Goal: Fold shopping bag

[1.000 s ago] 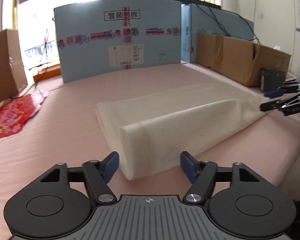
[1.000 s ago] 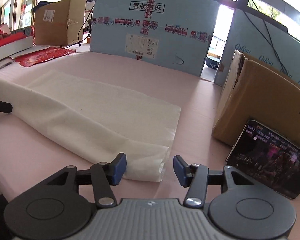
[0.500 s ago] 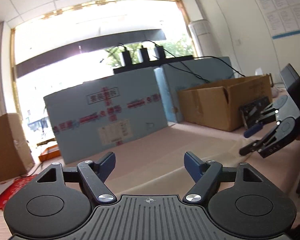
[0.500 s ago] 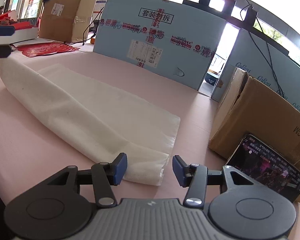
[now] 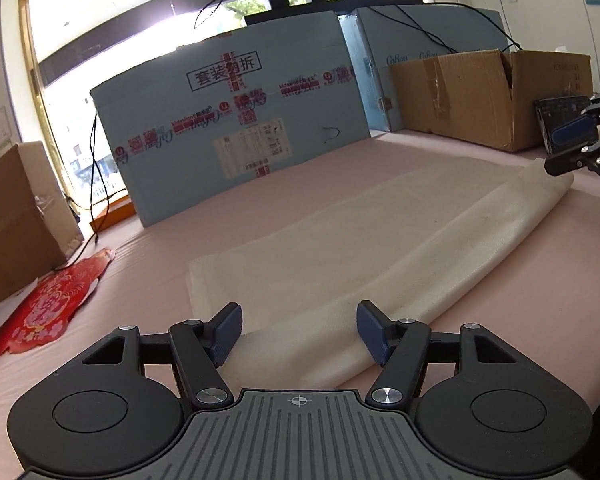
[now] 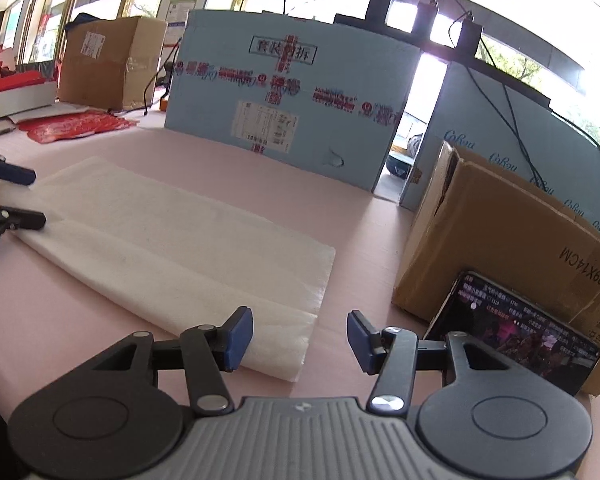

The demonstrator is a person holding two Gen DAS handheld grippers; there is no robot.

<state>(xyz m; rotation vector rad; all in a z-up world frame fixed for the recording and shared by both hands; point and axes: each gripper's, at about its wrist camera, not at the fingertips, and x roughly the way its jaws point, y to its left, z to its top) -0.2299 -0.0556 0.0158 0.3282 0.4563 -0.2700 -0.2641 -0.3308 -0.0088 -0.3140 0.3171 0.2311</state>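
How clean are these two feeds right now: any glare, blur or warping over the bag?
Left wrist view: windows blown out white behind the blue board; the shopping bag is evenly lit and sharp. Right wrist view: same backlight glare up top; print on the board looks smeared, bag stays clear. Both: fisheye bends straight edges near the rim.

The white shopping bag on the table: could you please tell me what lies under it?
The white shopping bag lies folded lengthwise on the pink table, which shows all around it. Whatever might sit beneath or inside its layers is covered by the fabric and cannot be seen.
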